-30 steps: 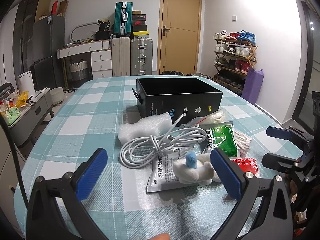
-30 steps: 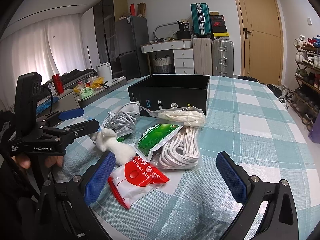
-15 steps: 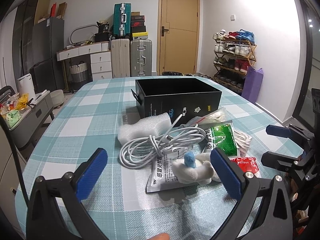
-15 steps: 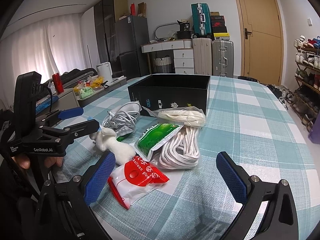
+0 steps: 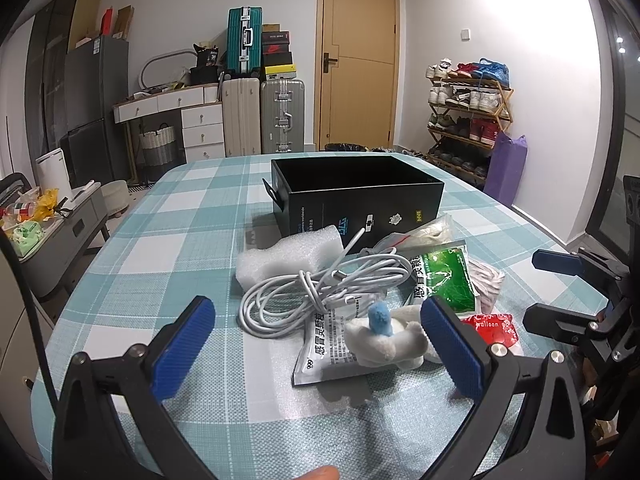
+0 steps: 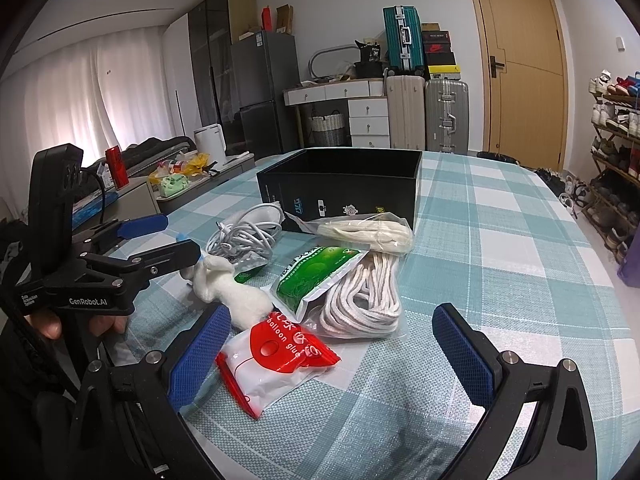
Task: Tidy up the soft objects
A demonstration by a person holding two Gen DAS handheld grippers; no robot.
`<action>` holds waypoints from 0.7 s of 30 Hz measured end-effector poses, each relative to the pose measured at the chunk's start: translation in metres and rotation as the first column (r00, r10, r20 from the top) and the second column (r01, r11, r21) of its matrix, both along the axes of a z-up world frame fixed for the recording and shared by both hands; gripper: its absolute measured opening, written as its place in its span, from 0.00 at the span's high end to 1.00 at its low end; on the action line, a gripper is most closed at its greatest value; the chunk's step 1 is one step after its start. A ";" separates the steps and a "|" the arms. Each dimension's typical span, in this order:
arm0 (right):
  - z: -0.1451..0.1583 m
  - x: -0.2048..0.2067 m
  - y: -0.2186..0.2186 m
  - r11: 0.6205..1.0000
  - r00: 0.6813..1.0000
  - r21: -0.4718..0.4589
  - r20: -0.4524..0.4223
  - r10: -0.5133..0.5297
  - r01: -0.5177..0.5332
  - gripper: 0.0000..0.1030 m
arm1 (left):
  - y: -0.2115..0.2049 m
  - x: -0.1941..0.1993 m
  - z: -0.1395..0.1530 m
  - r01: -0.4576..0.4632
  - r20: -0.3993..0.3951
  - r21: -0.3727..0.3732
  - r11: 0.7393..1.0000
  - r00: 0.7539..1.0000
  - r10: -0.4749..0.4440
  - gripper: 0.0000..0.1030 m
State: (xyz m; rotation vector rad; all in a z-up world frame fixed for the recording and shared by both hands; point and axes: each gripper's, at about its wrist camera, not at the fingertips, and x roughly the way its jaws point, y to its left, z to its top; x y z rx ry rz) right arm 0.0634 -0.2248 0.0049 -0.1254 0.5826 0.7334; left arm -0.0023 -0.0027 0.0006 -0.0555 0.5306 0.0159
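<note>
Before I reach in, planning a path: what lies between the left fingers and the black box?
In the left wrist view: the white plush toy, a silver sachet, coiled white cable and foam.

Left gripper (image 5: 318,338): fingers spread wide, nothing between blue pads, held low before the black box (image 5: 357,196). Right gripper (image 6: 332,350): fingers likewise spread, empty, low, nearer than the box.

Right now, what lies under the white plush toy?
The plush toy lies partly on a silver sachet, beside the white cable. What is under the sachet is hidden.
</note>
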 end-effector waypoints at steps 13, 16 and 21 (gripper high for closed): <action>0.000 0.000 0.001 1.000 1.000 -0.002 0.000 -0.003 0.003 0.00 | -0.001 0.000 0.000 -0.002 0.000 0.010 1.000 1.000 0.002 0.00; 0.000 0.001 0.000 1.000 1.000 -0.004 0.002 -0.001 0.001 0.00 | -0.001 0.000 0.000 0.001 -0.001 0.009 1.000 1.000 -0.001 0.00; 0.001 0.002 0.001 1.000 1.000 -0.018 0.010 -0.004 0.004 0.00 | -0.001 0.001 0.000 -0.002 -0.008 0.009 1.000 1.000 0.002 0.00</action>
